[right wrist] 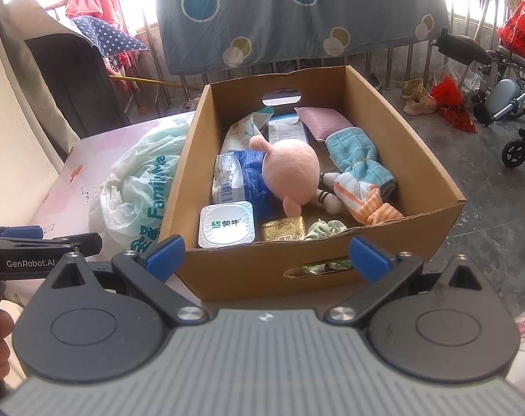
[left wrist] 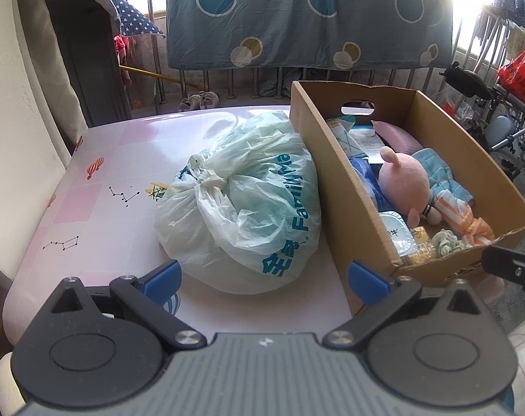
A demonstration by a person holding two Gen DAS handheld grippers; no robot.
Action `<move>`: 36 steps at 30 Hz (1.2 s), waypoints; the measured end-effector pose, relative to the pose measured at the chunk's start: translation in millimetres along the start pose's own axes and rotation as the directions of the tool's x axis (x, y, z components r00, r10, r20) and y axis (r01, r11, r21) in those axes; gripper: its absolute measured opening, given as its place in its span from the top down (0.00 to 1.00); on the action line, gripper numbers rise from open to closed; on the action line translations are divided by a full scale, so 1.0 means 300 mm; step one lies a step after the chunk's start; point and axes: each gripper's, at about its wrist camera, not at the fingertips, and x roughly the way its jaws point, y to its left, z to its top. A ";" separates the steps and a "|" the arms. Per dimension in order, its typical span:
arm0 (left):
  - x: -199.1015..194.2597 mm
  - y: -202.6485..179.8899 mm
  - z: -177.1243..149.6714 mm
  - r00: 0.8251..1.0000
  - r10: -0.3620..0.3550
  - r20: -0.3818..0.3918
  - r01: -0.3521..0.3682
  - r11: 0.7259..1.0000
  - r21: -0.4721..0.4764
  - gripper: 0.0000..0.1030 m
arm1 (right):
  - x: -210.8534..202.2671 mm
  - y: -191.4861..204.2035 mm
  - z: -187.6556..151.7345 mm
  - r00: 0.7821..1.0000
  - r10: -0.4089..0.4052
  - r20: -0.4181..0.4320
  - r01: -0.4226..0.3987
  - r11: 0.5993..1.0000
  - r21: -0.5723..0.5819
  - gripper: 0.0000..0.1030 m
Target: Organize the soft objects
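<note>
From the left wrist I see my left hand-held gripper (left wrist: 264, 275) spread wide with nothing between its blue pads, low over the pink surface (left wrist: 99, 187). Straight ahead lies a knotted bag (left wrist: 241, 204), its side pressed against the box (left wrist: 363, 215). In the box a pink plush (left wrist: 406, 182) lies beside a blue cloth (left wrist: 442, 176) and an orange striped cloth (left wrist: 465, 218). The other gripper's black tip shows at the right edge.

From the right wrist my right hand-held gripper (right wrist: 267, 254) is also wide open and empty, just before the box's (right wrist: 436, 208) near wall. Inside I make out the plush (right wrist: 292, 176) in the middle, a yogurt cup (right wrist: 227, 223) and a gold packet (right wrist: 283, 227) at the near wall, a blue pack (right wrist: 238, 176) on the left, the blue cloth (right wrist: 359, 159), the striped cloth (right wrist: 370, 204) and a pink pad (right wrist: 323, 124) at the back. A pale green bundle (right wrist: 323, 228) may be a sock. The bag (right wrist: 141, 187) lies left of the box, touching it.
</note>
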 end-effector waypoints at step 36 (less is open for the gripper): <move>-0.009 0.010 0.008 1.000 0.000 0.005 0.000 1.000 -0.007 0.00 | -0.007 0.017 0.005 1.000 -0.001 0.003 0.001 1.000 -0.002 0.01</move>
